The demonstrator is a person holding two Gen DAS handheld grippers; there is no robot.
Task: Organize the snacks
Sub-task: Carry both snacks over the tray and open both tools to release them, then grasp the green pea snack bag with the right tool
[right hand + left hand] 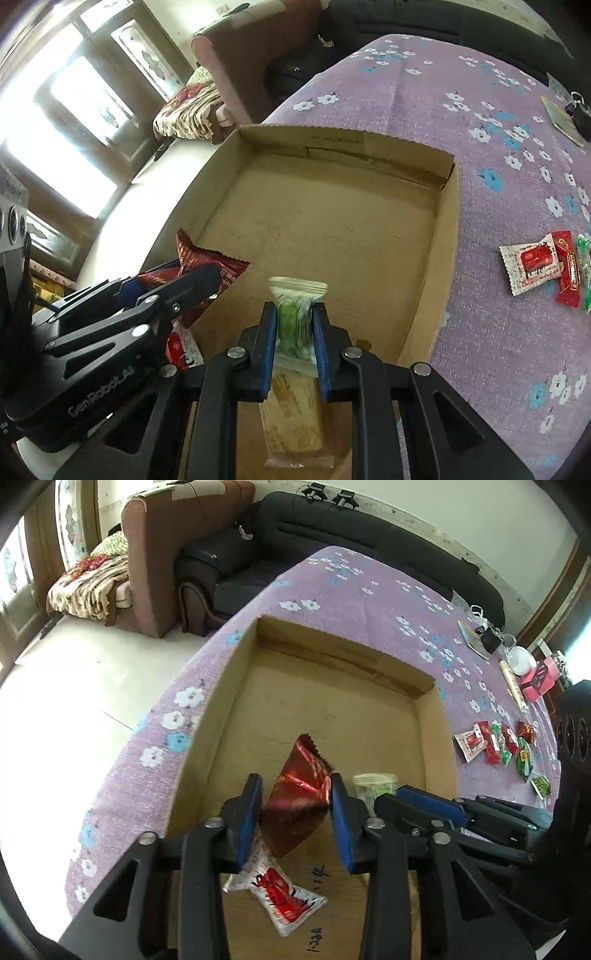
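We see two snacks hanging over the near end of the cardboard box (448,258). The dark red packet (301,794) sits between the fingers of the left gripper (295,812), whose blue pads stand apart with gaps either side, so it looks released or nearly so. The green packet (295,325) is pinched across its middle by the right gripper (295,339), jaws close together on it. Both are light, crinkly foil or plastic pouches, soft and likely slippery; we judge a hold across the flat body, not the crimped end, the safest.

Already lying on the box floor are a white-and-red packet (277,897) under the left gripper and a pale tan bar (295,417) under the right one. The two grippers hang close together, so they could bump each other.

Out on the purple flowered cloth (351,602), to the right of the box, more red, white and green packets (498,746) wait. Nothing blocks the way to them.
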